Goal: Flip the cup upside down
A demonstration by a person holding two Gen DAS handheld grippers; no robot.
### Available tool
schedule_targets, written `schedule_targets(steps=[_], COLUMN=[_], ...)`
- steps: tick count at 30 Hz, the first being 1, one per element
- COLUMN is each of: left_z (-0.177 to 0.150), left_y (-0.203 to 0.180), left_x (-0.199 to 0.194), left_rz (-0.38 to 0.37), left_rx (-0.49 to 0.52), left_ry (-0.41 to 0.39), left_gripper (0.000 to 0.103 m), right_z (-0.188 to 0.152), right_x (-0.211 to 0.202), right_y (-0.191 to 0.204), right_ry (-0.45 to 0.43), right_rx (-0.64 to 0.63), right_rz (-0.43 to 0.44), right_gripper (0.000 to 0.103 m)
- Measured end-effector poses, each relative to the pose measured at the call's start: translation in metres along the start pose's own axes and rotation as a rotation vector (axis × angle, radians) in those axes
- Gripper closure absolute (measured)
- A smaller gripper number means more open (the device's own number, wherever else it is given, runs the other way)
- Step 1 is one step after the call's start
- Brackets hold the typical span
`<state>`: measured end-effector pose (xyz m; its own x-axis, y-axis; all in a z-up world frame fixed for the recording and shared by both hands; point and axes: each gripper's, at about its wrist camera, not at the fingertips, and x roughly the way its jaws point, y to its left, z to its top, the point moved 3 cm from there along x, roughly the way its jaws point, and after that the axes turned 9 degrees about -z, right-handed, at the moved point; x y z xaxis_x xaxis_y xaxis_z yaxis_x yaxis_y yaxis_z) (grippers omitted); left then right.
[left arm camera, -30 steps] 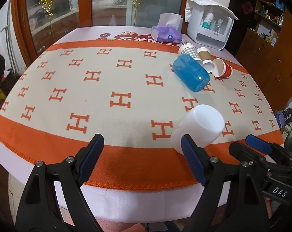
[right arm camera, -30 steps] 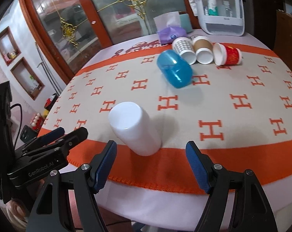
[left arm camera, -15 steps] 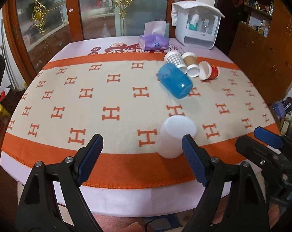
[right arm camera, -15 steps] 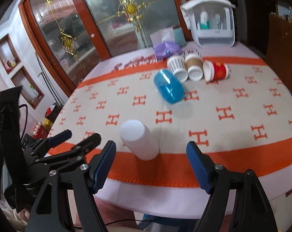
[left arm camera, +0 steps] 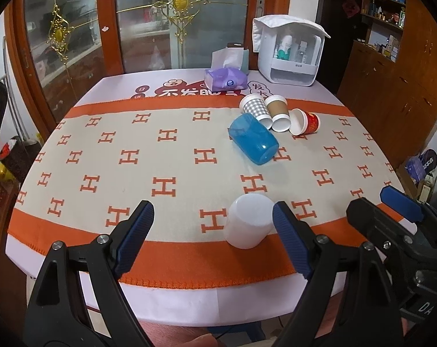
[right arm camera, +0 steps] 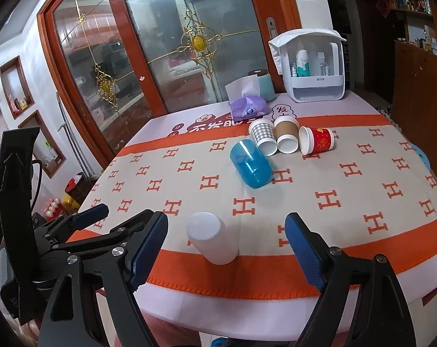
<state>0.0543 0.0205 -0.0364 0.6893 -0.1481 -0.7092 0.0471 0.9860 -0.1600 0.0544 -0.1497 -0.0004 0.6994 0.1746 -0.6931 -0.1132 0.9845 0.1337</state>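
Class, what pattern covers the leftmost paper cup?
Grey-and-white check on the paper cup; clearest in the right wrist view.

- A home dining or living room is indicated.
- A table (left arm camera: 166, 306) is covered by an orange and beige cloth (left arm camera: 172, 159) with an H pattern.
- Behind the table's far edge, wood-framed glass doors (right arm camera: 166, 57) with gilt ornaments are seen.
- Near the far right corner, a purple tissue pack (left arm camera: 226, 79) and a white toiletries organiser (left arm camera: 289, 55) are placed.
- Wooden cabinets (left arm camera: 392, 86) with cluttered shelves are seen along the right side.
- Wall niches (right arm camera: 16, 86) are set into the left wall.
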Motion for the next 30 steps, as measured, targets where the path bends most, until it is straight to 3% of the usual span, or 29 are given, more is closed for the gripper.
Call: schedule_targets(steps=[30], left_z=[0.003], left_y=[0.004], left_x=[0.003], left_rz=[0.043], left_rx=[-0.015], left_ry=[-0.002], left_gripper=[0.021], right_z=[0.004], right_x=[0.014], right_y=[0.003], right_ry=[0.004], right_rx=[0.009], right_rz=[-0.001], right_gripper=[0.018])
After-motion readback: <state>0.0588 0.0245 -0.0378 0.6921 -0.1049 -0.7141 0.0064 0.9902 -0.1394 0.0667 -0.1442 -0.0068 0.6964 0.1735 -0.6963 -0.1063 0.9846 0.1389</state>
